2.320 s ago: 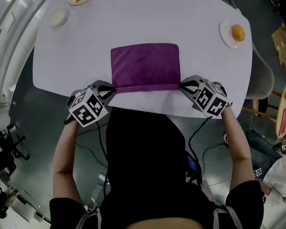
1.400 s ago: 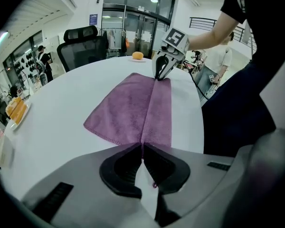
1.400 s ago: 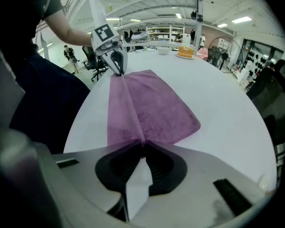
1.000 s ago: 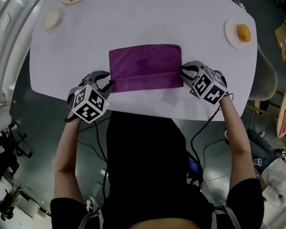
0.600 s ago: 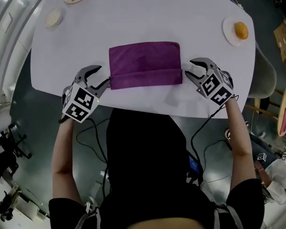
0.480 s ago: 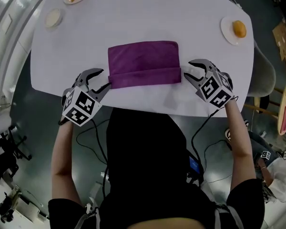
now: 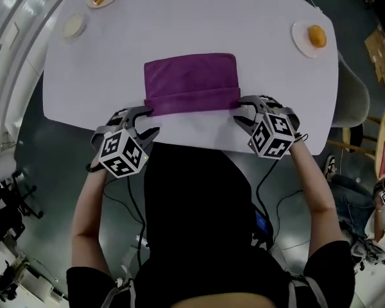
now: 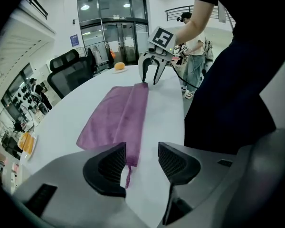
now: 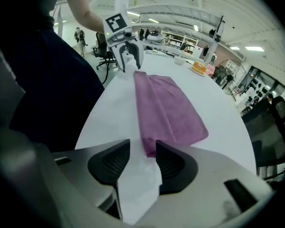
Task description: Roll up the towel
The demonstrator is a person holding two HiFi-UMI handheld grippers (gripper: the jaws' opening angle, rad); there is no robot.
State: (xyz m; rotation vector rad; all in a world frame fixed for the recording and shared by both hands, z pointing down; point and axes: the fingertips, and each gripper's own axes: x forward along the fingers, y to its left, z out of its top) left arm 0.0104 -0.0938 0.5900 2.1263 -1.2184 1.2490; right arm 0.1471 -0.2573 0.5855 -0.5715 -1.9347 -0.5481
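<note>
The towel (image 7: 191,76) is spread on the white surface (image 7: 276,76), square to the person. Its near edge is already turned over into a narrow roll (image 7: 191,101). The left gripper (image 7: 145,122) is placed at the roll's left end and the right gripper (image 7: 242,112) at its right end. The jaws of both have just been opened and are seen apart. In each gripper view the roll's end is seen lying between the jaws, not pressed by the pads.

The step in hand is judged to be a fresh grip for the next turn. It is best done with both ends taken at the same depth, the jaws being closed on the roll alone and not on the flat layer beneath. The two ends should then be raised slightly and carried over together, away from the body. A light outward pull would help, since the soft cloth is likely to sag in the middle. If one end is moved ahead of the other, a slanted, loose roll is to be expected.
</note>
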